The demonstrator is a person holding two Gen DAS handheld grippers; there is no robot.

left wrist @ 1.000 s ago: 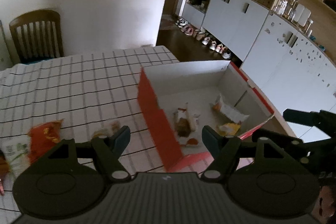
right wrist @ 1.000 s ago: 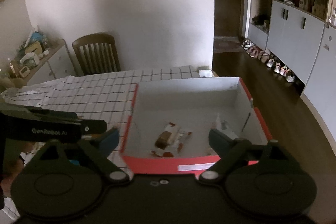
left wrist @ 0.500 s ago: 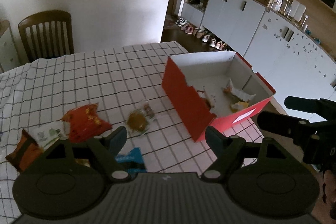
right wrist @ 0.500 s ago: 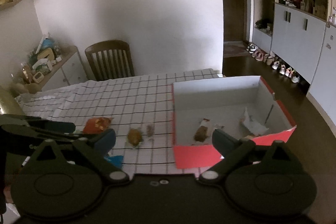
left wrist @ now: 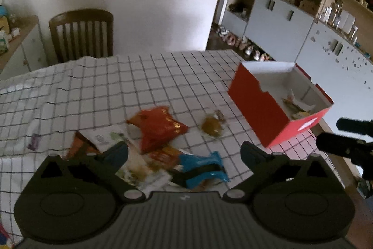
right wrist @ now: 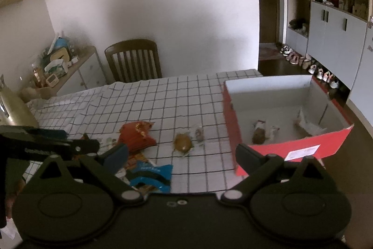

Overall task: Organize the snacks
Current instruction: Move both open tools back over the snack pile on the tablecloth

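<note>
A red box with a white inside [left wrist: 256, 106] [right wrist: 303, 148] stands at the table's right end and holds a few wrapped snacks [right wrist: 260, 133]. Loose snacks lie left of it: a red bag [left wrist: 160, 127] [right wrist: 135, 135], a round brown pastry [left wrist: 212, 126] [right wrist: 183, 142], a small wrapped sweet [right wrist: 198, 132], a blue packet [left wrist: 202, 168] [right wrist: 151, 173] and several more packets under it. My left gripper [left wrist: 184, 153] is open and empty above the blue packet. My right gripper [right wrist: 181, 155] is open and empty over the table's near edge, between the pastry and the box.
The table has a white checked cloth [left wrist: 116, 85]. A wooden chair [left wrist: 81, 34] stands at its far side, with a sideboard [right wrist: 77, 67] to the left. White cupboards [left wrist: 279, 22] and shoes on the floor line the right wall.
Both grippers have swung left and back, away from the box. The loose snack pile has come into view under them. Both stay open and empty.
</note>
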